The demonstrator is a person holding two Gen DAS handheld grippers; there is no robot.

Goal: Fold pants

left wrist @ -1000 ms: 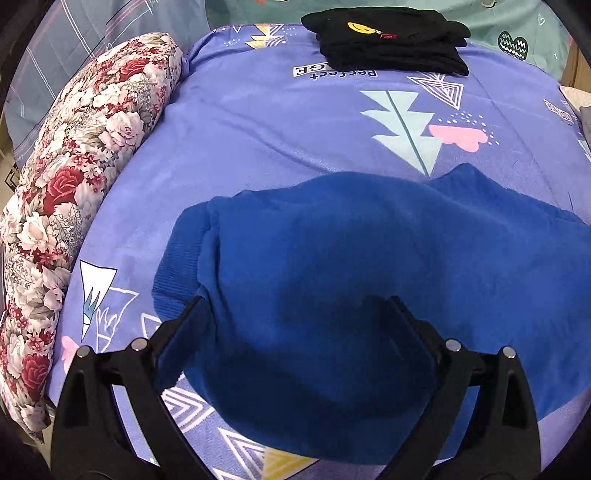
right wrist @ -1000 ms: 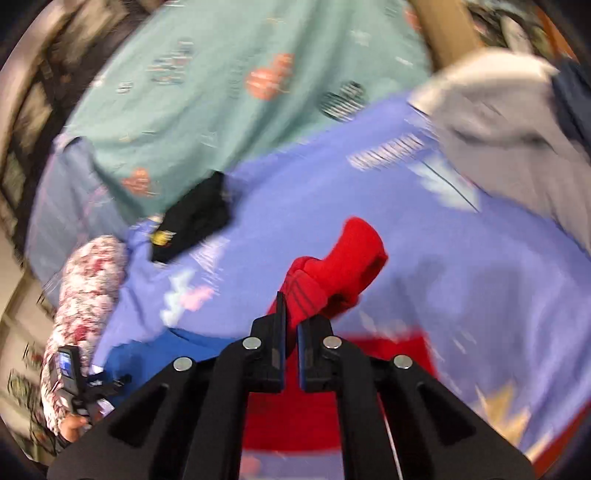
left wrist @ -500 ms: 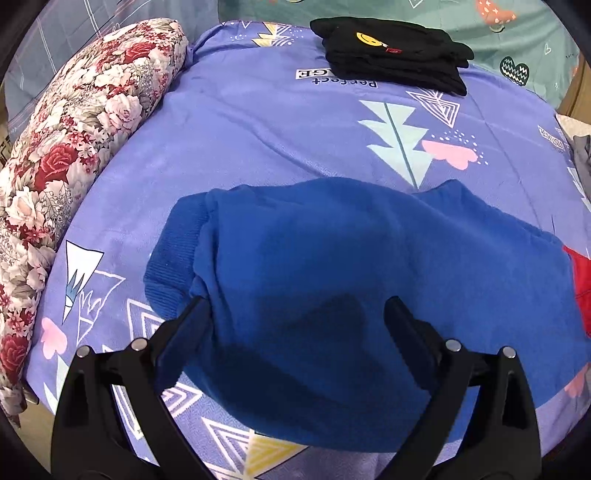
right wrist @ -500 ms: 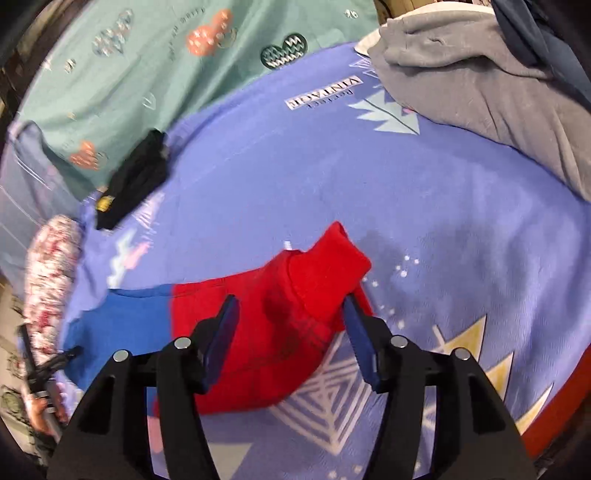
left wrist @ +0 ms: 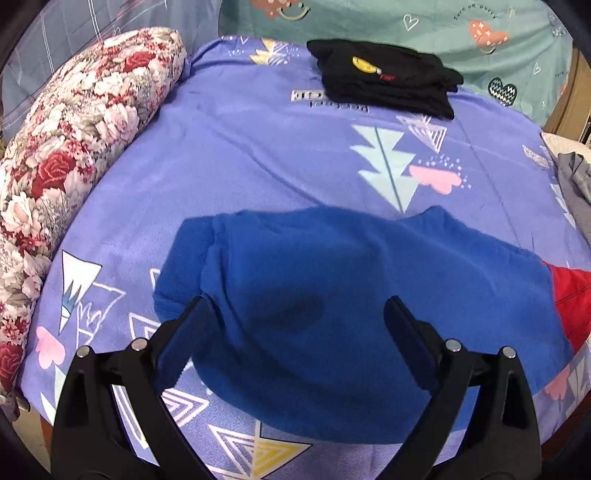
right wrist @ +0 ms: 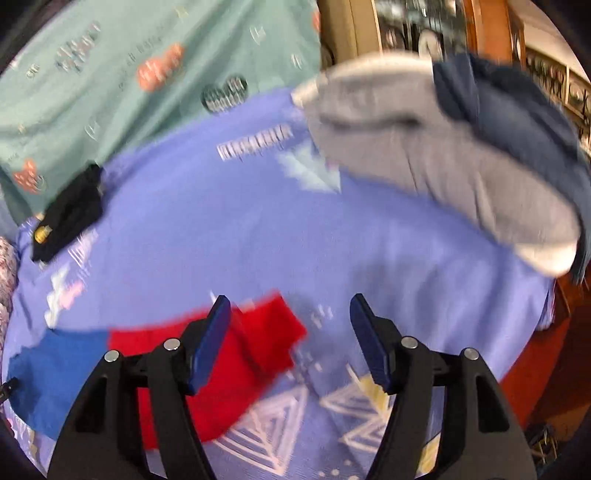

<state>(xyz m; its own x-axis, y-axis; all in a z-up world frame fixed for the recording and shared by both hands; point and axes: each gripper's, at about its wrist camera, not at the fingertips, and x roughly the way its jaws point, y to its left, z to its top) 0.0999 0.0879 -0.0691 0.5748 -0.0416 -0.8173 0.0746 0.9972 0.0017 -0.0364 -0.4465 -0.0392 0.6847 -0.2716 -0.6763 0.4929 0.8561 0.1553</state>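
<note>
Blue-and-red fleece pants [left wrist: 332,295] lie folded on the purple patterned blanket [left wrist: 240,147]. In the left wrist view the blue half fills the near middle, with the red half [left wrist: 574,295] at the right edge. My left gripper [left wrist: 295,306] hovers open over the blue cloth, nothing between its pads. In the blurred right wrist view the red leg end [right wrist: 258,343] lies flat at lower left beside the blue part [right wrist: 55,365]. My right gripper [right wrist: 290,306] is above it, its jaws opening, with nothing between them; the red cloth sits under the left finger.
A folded black garment [left wrist: 388,77] lies at the blanket's far edge. A floral bolster [left wrist: 74,140] runs along the left side. A grey and dark blue pile of clothes [right wrist: 461,155] sits at the right. A teal sheet [left wrist: 443,29] lies beyond.
My right gripper went from shut on the red leg end to open, and the red cloth now lies flat. My left gripper stayed open and rose a little above the blue part.
</note>
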